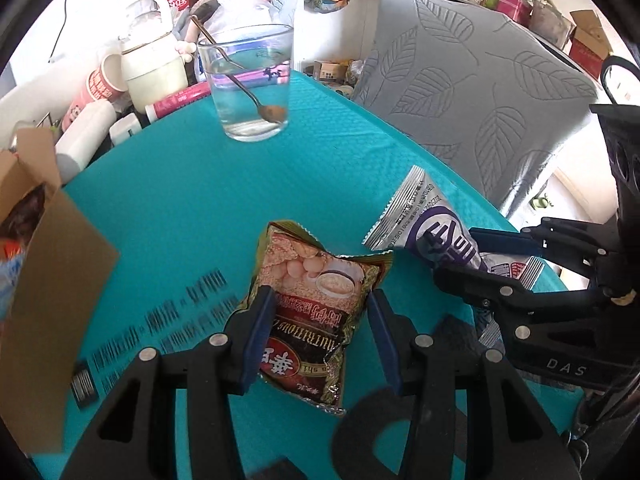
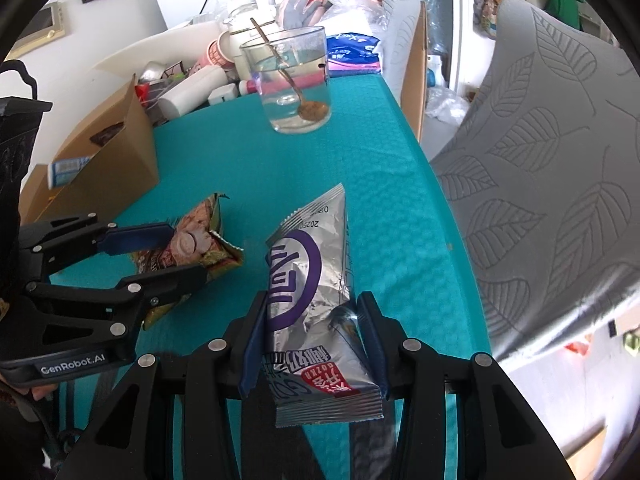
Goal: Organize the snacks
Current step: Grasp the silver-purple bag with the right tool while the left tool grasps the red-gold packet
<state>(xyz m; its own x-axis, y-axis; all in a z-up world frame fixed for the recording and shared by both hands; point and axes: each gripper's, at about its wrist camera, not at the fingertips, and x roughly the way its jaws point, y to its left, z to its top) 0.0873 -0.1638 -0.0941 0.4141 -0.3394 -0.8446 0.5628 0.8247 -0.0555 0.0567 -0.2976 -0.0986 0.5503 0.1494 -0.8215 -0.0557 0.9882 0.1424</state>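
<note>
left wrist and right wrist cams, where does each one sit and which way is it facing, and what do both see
Left wrist: sits on the left gripper, looking forward and down along its fingers at the cereal packet clamped between them on the teal mat; the right gripper shows at the right.
Right wrist: sits on the right gripper, angled down at the silver packet it clamps; the left gripper shows at the left.
Shared: both packets, the glass with a spoon, the cardboard box.

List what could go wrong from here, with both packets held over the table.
1. The left gripper pinches the torn-open cereal packet; tilting it may spill powder.
2. The glass with water and a spoon stands ahead; a sweep toward the cardboard box could topple it.
</note>
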